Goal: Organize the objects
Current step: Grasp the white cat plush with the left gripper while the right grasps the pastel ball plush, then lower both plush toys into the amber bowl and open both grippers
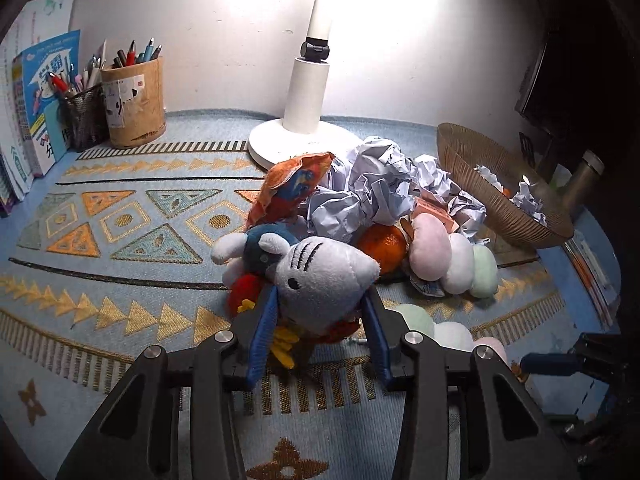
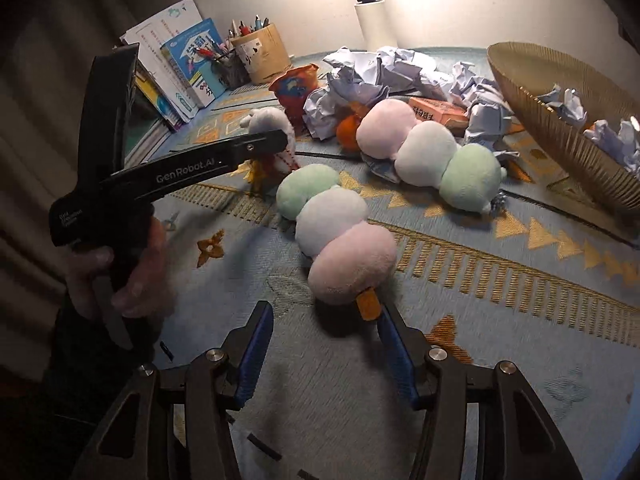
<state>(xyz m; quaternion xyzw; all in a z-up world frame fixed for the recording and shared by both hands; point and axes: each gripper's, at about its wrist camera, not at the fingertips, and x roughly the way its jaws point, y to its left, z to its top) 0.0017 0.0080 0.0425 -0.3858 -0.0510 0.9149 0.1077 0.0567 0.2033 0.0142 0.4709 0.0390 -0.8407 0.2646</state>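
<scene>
My left gripper (image 1: 320, 300) is shut on a grey shark plush (image 1: 320, 280) with red and yellow parts; the plush also shows in the right wrist view (image 2: 272, 128). Behind it lie an orange snack bag (image 1: 292, 188), crumpled paper balls (image 1: 372, 188), an orange fruit (image 1: 382, 246) and a pink-white-green dango plush (image 1: 452, 258). My right gripper (image 2: 326, 320) is open, its fingers on either side of the orange stick end of a second dango plush (image 2: 332, 228) lying on the patterned cloth, not touching it.
A ribbed golden bowl (image 2: 560, 128) holding paper balls stands at the right. A white lamp base (image 1: 300, 136), two pen holders (image 1: 134, 104) and upright books (image 1: 44, 100) line the back and left. An orange box (image 2: 440, 110) lies among the paper.
</scene>
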